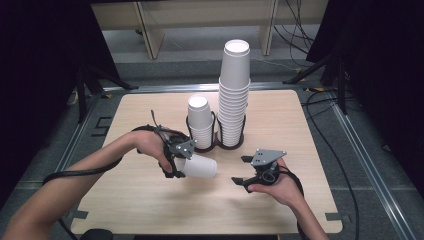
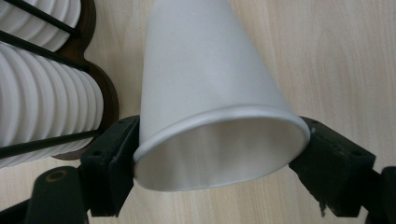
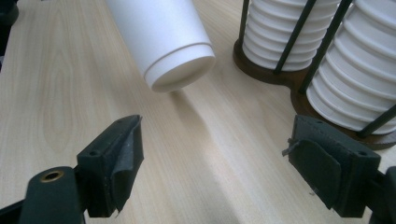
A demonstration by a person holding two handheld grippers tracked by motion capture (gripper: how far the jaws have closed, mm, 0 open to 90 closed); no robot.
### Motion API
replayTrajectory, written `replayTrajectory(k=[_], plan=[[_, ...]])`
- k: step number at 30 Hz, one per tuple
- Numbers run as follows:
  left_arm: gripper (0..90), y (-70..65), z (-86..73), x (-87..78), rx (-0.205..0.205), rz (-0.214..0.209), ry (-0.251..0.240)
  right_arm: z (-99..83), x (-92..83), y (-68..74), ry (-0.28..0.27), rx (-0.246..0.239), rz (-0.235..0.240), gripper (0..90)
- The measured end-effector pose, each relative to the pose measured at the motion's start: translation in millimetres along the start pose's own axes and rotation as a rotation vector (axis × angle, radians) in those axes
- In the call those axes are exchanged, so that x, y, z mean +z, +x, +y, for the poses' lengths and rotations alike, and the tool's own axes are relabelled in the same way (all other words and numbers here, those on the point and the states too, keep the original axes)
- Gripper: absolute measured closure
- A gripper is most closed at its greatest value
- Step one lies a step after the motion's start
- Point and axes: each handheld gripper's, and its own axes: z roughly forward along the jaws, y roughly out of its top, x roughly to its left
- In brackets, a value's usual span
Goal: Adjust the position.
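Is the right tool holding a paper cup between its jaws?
No. In the right gripper view the right tool has open jaws with only bare table between them; the paper cup lies farther ahead, gripped by the left tool.

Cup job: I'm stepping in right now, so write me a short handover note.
Left gripper: shut on a single cup at its rim, cup lying sideways just above the table.
Right gripper: open, empty, pointing at the cup's base.
Holder: short stack in the left slot, tall stack in the right.
Done: one cup is in hand.
Left: probably seat it on a stack; which one I cannot tell.
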Motion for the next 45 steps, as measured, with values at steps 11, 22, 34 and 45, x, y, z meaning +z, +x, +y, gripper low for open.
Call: replayTrajectory(k=[11, 22, 34, 45], plan=[[19.2, 0.1, 5.7, -2.5, 0.020, -0.012, 0.050, 6.5, 0.4, 0.3, 0.010, -0.046, 0.016, 18.6], [19.1, -0.9, 10.7, -1.4, 0.002, -0.038, 0.083, 18.5, 4.6, 5.6, 0.003, -0.105, 0.028, 19.3], [19.2, 2.5, 16.4, -4.0, 0.055, -0.046, 0.156, 28.0, 15.3, 11.3, 0.005, -0.135, 0.050, 19.3], [19.2, 3.2, 22.0, -4.9, 0.079, -0.052, 0.199, 33.8, 21.9, 16.5, 0.008, -0.167, 0.059, 19.1]])
